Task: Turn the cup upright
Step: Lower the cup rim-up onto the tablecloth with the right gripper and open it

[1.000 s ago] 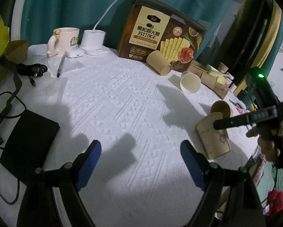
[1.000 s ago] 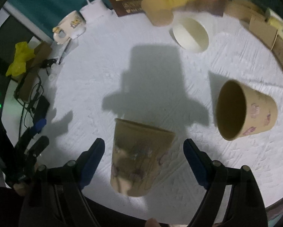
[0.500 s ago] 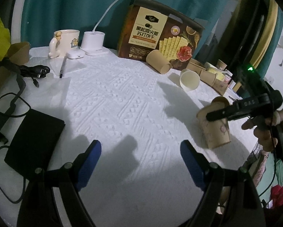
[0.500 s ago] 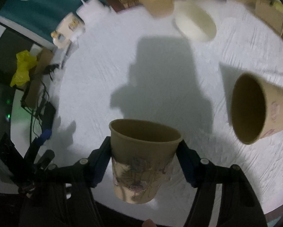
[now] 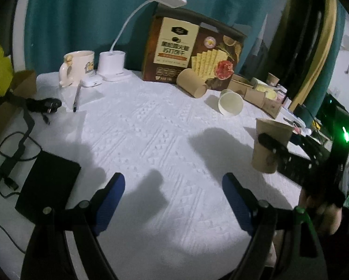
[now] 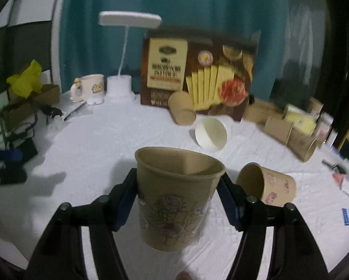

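A brown paper cup (image 6: 176,198) with a drawn print stands upright, mouth up, between the blue pads of my right gripper (image 6: 178,186), which is shut on its sides. From the left wrist view the same cup (image 5: 264,161) hangs at the table's right edge, base low over the white cloth (image 5: 151,128); contact with the cloth I cannot tell. My left gripper (image 5: 173,193) is open over the cloth with nothing between its fingers. Another printed brown cup (image 6: 268,186) lies on its side just right of the held one.
A white cup (image 6: 211,134) and a plain brown cup (image 6: 181,110) lie on their sides before the cracker box (image 6: 197,70). Lamp (image 5: 113,67), mug (image 5: 78,70) and pen (image 5: 76,98) stand far left; a black drive (image 5: 48,182) and cables near left; small cartons (image 6: 291,126) far right.
The right gripper closed on the cup that lay on its side, then turned it mouth up and raised its view from the cloth toward the box. The left gripper stayed put.
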Demonstrator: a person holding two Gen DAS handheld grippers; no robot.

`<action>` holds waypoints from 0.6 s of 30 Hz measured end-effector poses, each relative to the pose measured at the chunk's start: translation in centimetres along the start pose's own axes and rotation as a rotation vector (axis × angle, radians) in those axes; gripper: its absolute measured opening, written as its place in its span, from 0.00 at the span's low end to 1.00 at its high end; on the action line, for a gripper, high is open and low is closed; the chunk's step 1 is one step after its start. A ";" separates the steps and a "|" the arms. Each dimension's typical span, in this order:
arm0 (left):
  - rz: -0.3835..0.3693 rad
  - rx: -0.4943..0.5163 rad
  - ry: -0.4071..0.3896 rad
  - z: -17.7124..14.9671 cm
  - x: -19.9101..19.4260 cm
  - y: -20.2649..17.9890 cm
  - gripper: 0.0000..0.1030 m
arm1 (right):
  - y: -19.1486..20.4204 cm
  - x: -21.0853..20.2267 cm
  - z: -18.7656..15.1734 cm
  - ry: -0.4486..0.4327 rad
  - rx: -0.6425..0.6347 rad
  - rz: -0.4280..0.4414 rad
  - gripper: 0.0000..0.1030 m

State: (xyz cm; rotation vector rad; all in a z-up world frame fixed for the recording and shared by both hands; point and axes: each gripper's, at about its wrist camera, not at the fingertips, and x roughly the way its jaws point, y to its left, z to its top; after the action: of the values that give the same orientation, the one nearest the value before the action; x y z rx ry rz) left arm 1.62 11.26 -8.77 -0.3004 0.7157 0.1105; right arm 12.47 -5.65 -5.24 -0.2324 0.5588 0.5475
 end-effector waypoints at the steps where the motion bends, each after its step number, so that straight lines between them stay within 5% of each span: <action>1: 0.000 0.008 -0.002 0.0 -0.1 -0.3 0.83 | 0.3 -0.5 -0.6 -0.021 -0.012 -0.010 0.62; 18: -0.037 0.049 -0.019 0.2 -0.4 -3.1 0.83 | 1.5 -3.2 -5.1 -0.100 -0.040 -0.030 0.65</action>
State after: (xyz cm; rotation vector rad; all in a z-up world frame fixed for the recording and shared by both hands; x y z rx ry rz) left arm 2.07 8.36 -7.69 -0.2652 0.6925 0.0608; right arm 7.15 -7.56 -7.81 -0.2496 0.4465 0.5386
